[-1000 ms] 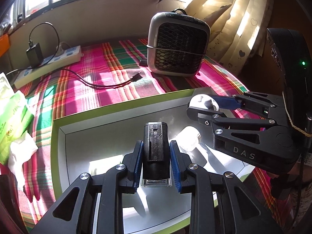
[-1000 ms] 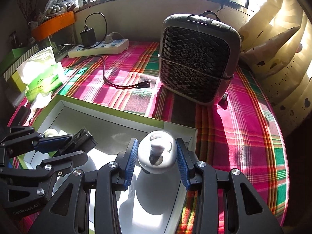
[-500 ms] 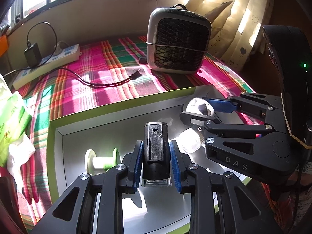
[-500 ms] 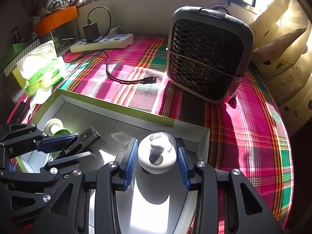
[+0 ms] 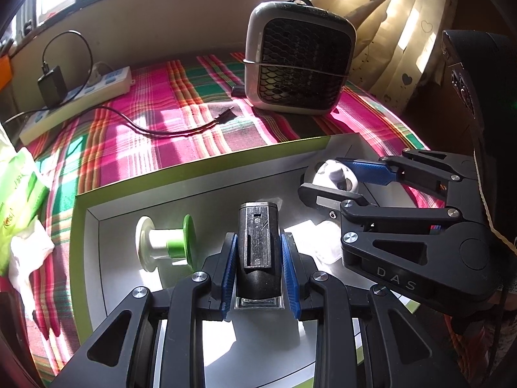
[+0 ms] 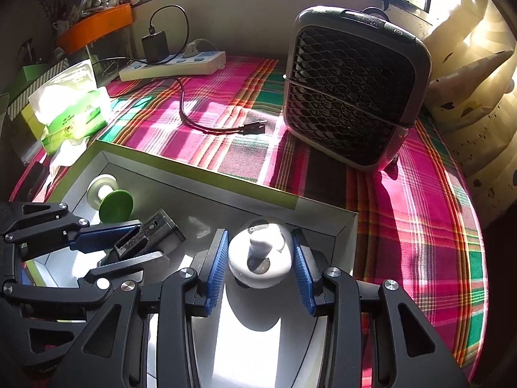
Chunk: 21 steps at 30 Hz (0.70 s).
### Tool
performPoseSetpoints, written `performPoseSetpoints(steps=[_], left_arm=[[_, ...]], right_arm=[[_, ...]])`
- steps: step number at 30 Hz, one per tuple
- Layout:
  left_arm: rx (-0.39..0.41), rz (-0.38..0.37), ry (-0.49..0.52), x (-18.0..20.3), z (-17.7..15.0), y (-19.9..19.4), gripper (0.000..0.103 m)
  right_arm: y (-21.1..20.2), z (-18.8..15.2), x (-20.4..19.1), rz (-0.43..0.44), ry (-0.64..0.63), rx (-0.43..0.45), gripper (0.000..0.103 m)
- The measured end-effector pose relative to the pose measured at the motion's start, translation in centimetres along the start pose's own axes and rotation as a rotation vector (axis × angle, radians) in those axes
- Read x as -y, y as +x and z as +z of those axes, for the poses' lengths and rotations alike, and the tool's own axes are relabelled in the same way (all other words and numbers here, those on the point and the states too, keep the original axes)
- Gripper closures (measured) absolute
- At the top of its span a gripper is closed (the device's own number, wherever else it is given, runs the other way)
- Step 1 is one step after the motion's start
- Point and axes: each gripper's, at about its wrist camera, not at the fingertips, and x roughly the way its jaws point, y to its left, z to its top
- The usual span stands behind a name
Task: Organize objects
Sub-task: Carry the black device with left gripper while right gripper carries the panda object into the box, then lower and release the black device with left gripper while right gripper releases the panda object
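Note:
My left gripper [image 5: 258,252] is shut on a black rectangular block [image 5: 258,242], held over the grey floor of a green-rimmed box [image 5: 194,174]. In the right wrist view the same black block [image 6: 145,236] hangs in the left gripper [image 6: 129,239]. My right gripper [image 6: 260,255] is shut on a white round puck with a stubby knob [image 6: 260,252], over the box's right part near its rim [image 6: 323,210]; the left wrist view shows that white puck [image 5: 336,174] between the right gripper's pads. A white and green spool [image 5: 166,242] lies on its side on the box floor at the left.
A grey fan heater [image 6: 352,87] stands on the plaid cloth behind the box. A black cable [image 6: 206,126] runs from a white power strip [image 6: 174,64]. A green tissue pack [image 6: 71,110] lies at the left. A small clear wrapper [image 5: 320,242] lies inside the box.
Both views have slid back and left over the box, so the spool has come into sight on its floor. Both grips are unchanged.

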Motion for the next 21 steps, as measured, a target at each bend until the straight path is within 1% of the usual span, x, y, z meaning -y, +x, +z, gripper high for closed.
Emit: performPoseSetpoints(steps=[21], left_arm=[[0.0,0.003,-0.003,-0.11,0.09,0.0,0.078]], right_arm=[[-0.03,0.05,0.06,-0.006,-0.001,-0.005,0.063]])
